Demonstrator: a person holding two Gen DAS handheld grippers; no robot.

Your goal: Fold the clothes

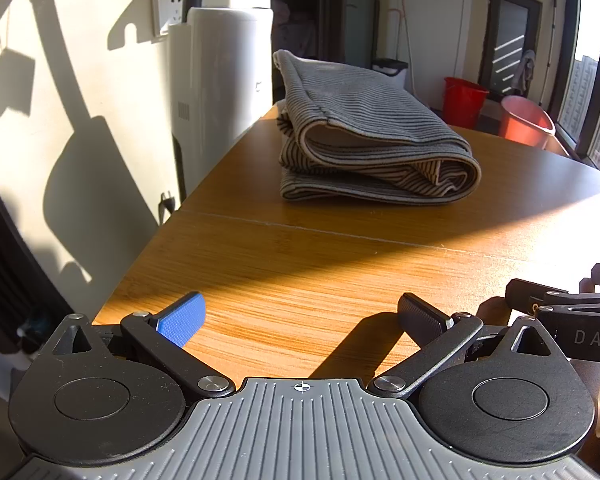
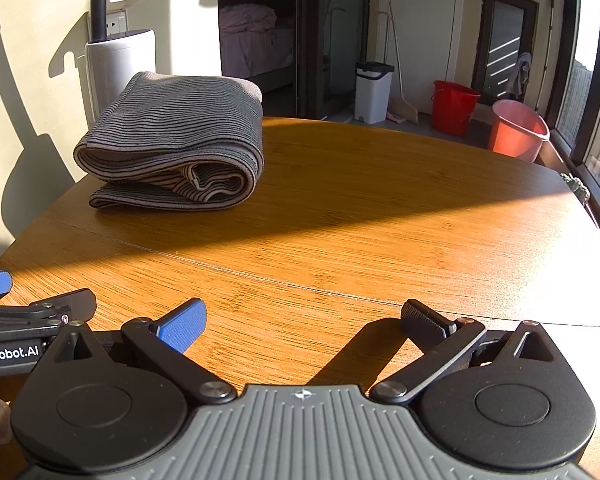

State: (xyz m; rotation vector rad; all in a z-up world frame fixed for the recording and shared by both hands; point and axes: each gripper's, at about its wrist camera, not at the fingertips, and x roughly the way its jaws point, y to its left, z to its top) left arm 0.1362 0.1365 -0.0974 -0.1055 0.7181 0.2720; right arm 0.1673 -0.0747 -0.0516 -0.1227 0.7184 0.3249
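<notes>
- Nearest to me in both wrist views are my own jaws, each pair spread wide over bare wood at the near edge of the worktop point(image 2: 380, 208), holding nothing and touching nothing.
- On the left gripper point(image 1: 302, 316) the blue pad and the black ribbed pad stand well apart; the right gripper point(image 2: 304, 318) looks the same, with only sunlit wood between its pads.
- Both grippers sit side by side, and each shows at the margin of the other's view.
- Toward the far left corner of the worktop, well apart from both grippers, lies the striped grey garment point(image 2: 176, 148). It already sits as a thick bundle of several layers, with rounded fold edges facing me.
- By my judgement it is soft, light and limp: ribbed knit that will sag and slide open if lifted by one layer only.
- Its ribbed surface should give my pads fair grip, so slipping worries me less than the layers separating.
- To take it I would pinch the whole stack at the rounded folds on the near side, one gripper toward each end, and not the loose hem that curls open on top.
- Folding looks largely done from here.
</notes>
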